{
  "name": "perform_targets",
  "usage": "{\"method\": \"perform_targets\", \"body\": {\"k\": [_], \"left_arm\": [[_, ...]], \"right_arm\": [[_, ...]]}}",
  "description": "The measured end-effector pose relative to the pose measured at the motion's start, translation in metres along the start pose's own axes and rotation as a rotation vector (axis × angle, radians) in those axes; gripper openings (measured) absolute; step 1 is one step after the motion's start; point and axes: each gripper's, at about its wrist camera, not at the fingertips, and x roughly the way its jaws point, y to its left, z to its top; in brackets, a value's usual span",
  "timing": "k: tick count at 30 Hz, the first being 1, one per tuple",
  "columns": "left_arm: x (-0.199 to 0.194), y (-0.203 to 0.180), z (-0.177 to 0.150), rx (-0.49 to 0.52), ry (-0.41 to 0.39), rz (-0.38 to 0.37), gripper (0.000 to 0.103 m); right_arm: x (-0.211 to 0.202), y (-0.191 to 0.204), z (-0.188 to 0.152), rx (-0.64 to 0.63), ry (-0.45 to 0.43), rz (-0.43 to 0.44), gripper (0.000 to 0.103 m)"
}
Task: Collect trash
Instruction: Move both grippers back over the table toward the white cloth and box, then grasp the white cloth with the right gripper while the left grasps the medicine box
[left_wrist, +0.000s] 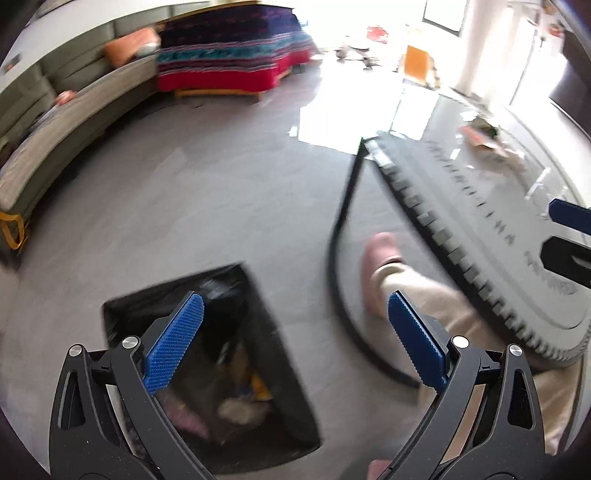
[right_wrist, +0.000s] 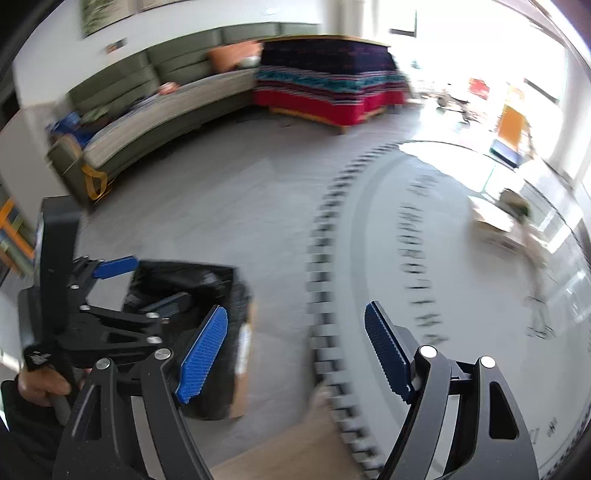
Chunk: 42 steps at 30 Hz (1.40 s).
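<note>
My left gripper (left_wrist: 295, 299) hangs open over a black-lined bin (left_wrist: 258, 369) on the floor, with nothing between its blue pads. Blurred scraps lie inside the bin: something pink, yellow and pale. Crumpled paper and wrappers (left_wrist: 484, 134) lie on the far side of the round glass table (left_wrist: 491, 229). My right gripper (right_wrist: 295, 308) is open and empty above the table's near edge (right_wrist: 321, 295). The trash pile (right_wrist: 498, 218) lies well ahead of it to the right. In the right wrist view the left gripper (right_wrist: 159, 280) shows above the bin (right_wrist: 221, 288).
A person's beige trouser leg and pink slipper (left_wrist: 376, 273) stand between the bin and the table. A black curved table leg (left_wrist: 343, 236) runs down to the floor. A grey-green sofa (right_wrist: 155, 99) and a bed with a striped cover (right_wrist: 325, 85) line the far wall.
</note>
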Motion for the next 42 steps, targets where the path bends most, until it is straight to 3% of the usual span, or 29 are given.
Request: {"method": "perform_targets", "body": {"k": [7, 13, 22, 31, 36, 42], "left_arm": [[0.028, -0.067, 0.047, 0.134, 0.018, -0.065, 0.097], [0.053, -0.11, 0.089, 0.189, 0.027, -0.137, 0.097], [0.092, -0.193, 0.149, 0.328, 0.034, -0.185, 0.097], [0.132, -0.257, 0.192, 0.599, 0.053, -0.21, 0.097], [0.157, -0.282, 0.212, 0.737, 0.076, -0.265, 0.097], [0.176, -0.304, 0.23, 0.793, 0.109, -0.353, 0.097]], "right_arm": [[0.003, -0.102, 0.008, 0.171, 0.002, -0.094, 0.078], [0.011, -0.166, 0.016, 0.229, 0.012, -0.174, 0.078], [0.05, -0.273, 0.036, 0.36, 0.068, -0.244, 0.078], [0.095, -0.35, 0.058, 0.563, 0.127, -0.193, 0.078], [0.117, -0.37, 0.071, 0.582, 0.157, -0.241, 0.078], [0.144, -0.392, 0.074, 0.573, 0.219, -0.304, 0.078]]}}
